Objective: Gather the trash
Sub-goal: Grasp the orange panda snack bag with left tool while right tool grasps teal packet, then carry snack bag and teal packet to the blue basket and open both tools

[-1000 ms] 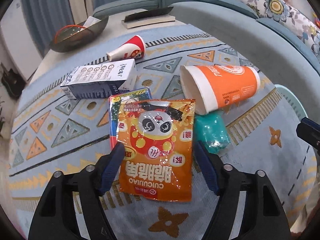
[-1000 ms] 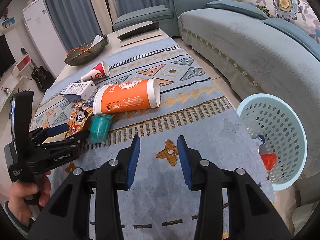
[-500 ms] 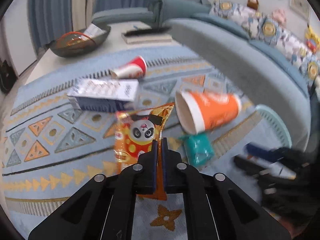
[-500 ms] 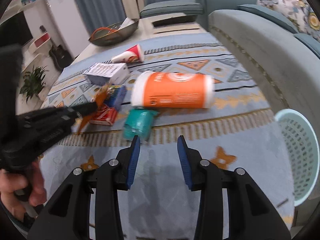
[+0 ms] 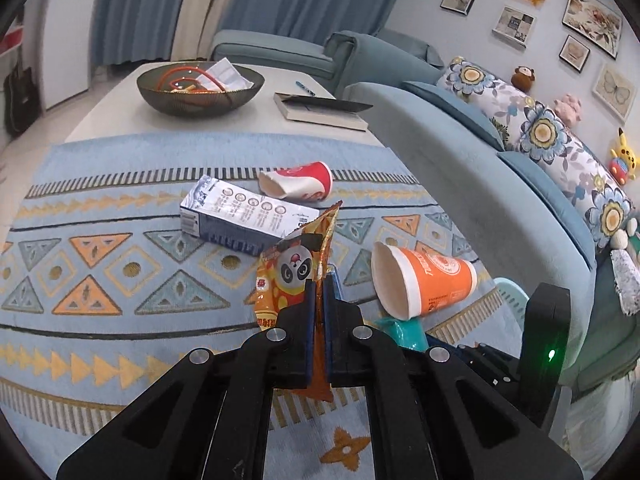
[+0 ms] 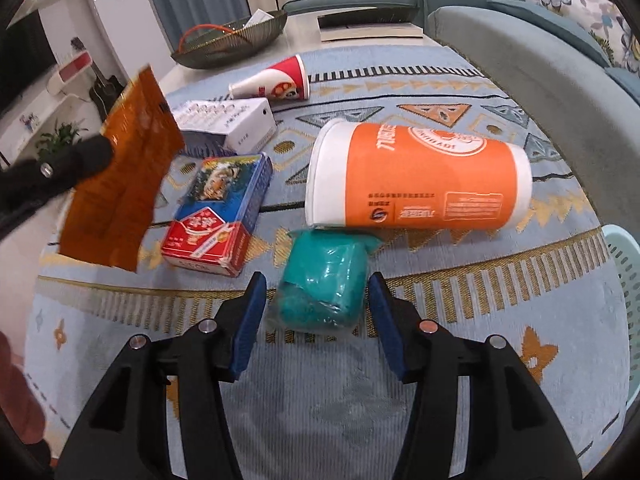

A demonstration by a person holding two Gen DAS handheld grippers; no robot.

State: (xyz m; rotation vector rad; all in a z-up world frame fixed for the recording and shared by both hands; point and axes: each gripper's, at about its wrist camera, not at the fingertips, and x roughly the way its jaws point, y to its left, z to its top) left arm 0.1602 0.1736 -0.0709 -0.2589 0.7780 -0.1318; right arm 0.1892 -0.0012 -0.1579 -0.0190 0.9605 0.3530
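Left gripper point(image 5: 316, 300) is clamped on the snack bag point(image 5: 294, 268), held clear of the rug point(image 5: 120, 344). Right gripper point(image 6: 316, 312) is spread, straddling the teal packet point(image 6: 324, 280) on the rug. Lower until pads flank its midsection, then close squarely; avoid nudging the orange cup point(image 6: 420, 178) touching it.

Home living room. Blue sofa point(image 5: 472, 184) with floral cushions point(image 5: 544, 136) and plush toys point(image 5: 622, 156) along its back. Framed pictures point(image 5: 514, 26) on the wall, full-length blue curtains point(image 5: 304, 4) behind. Low white worktop point(image 5: 120, 116) carries a dark bowl point(image 5: 200, 92) and a book point(image 5: 320, 110). Patterned blue rug point(image 5: 100, 264) with orange triangles covers the floor, litter spread over it. Right wrist view: white fridge point(image 6: 120, 12), guitar point(image 6: 106, 88) leaning by it, potted plant point(image 6: 60, 136), shelving at left. Pale perforated basket point(image 6: 624, 272) by the sofa.
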